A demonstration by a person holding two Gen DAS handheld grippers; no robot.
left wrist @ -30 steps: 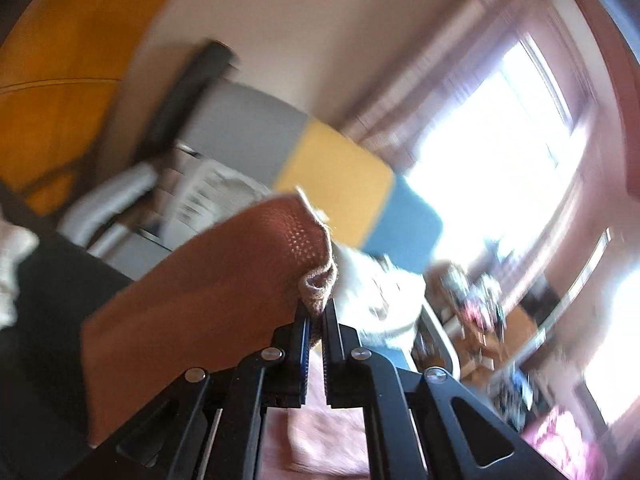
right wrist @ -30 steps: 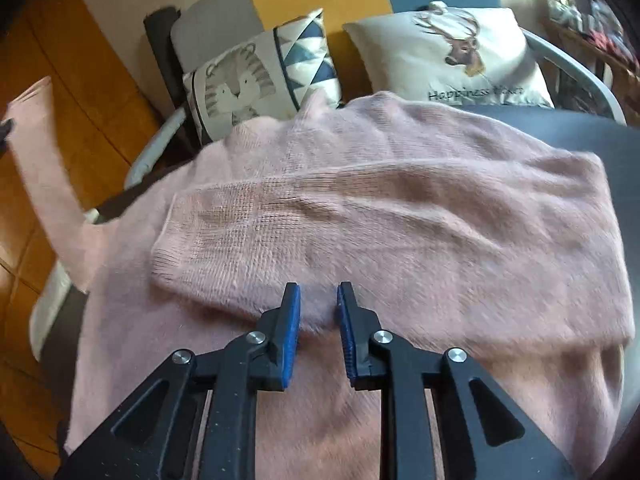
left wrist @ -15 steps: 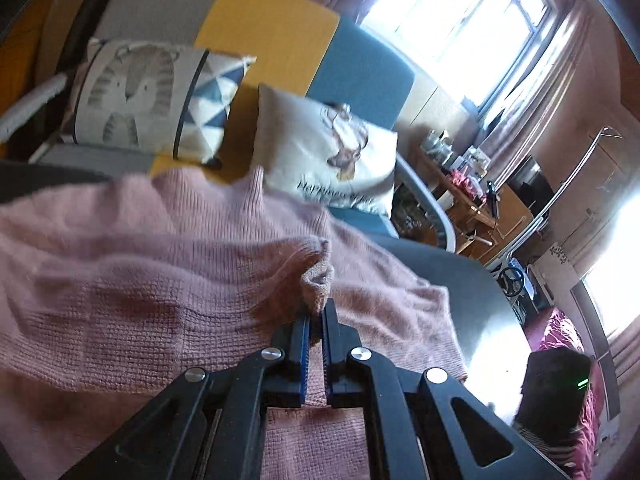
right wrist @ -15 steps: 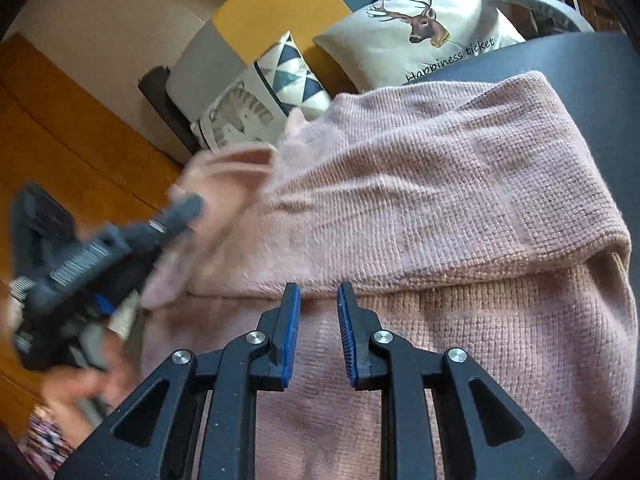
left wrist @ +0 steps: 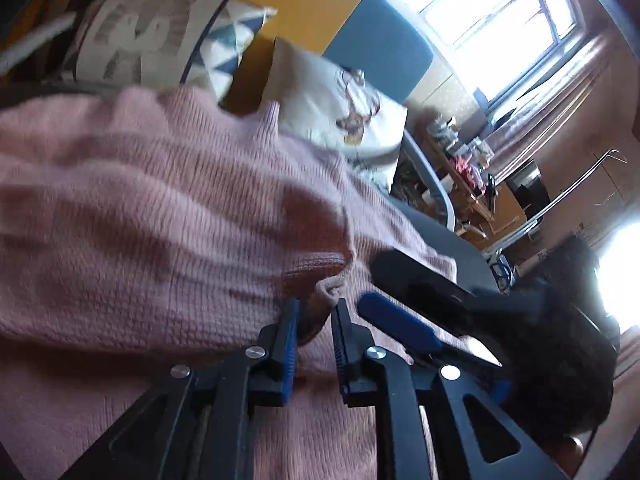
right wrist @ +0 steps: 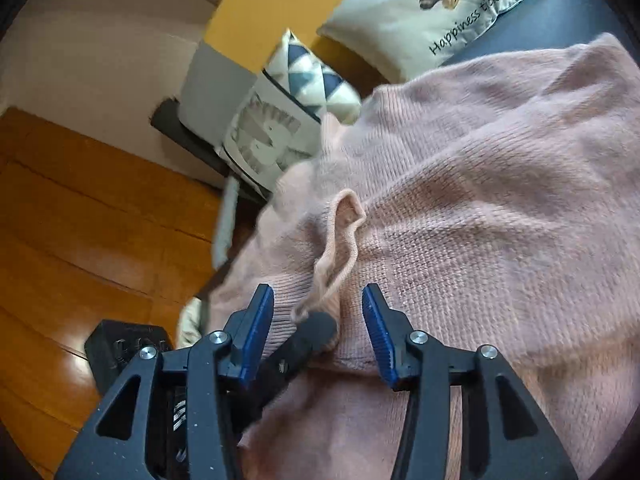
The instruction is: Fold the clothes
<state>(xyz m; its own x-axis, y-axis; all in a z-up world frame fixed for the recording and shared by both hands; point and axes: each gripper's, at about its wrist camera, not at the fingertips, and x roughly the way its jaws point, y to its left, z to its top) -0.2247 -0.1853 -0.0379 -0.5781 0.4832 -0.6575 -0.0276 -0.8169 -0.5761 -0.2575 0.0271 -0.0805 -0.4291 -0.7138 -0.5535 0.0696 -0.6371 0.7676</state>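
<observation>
Since a second ago: sleeve swung from up in the air down across the sweater body; both my tools have begun to part.
Sweater [right wrist: 480,208]: pink knit, spread on the dark desk [left wrist: 460,240], one sleeve folded across its chest.
Cuff [right wrist: 340,240]: stands up in a loose loop at the near edge, not lying flat.
Left tool [left wrist: 314,316]: jaws opening, a narrow gap, cuff tip between the pads and no longer pinched as far as I can see.
Right tool [right wrist: 318,320]: jaws opening to about half, cuff loop and my left tool's tip sit between them; it holds nothing.
Risk, snag: knit may cling to the ribbed pads, so pulling my left tool back could drag the sleeve off its fold.
Risk, clash: my tools sit nearly touching; closing the right now could nip the left tip instead of cloth.
Risk, springback: I judge the raised cuff may flop askew once freed.
Cushions [right wrist: 288,116]: behind the desk, clear of the work.
</observation>
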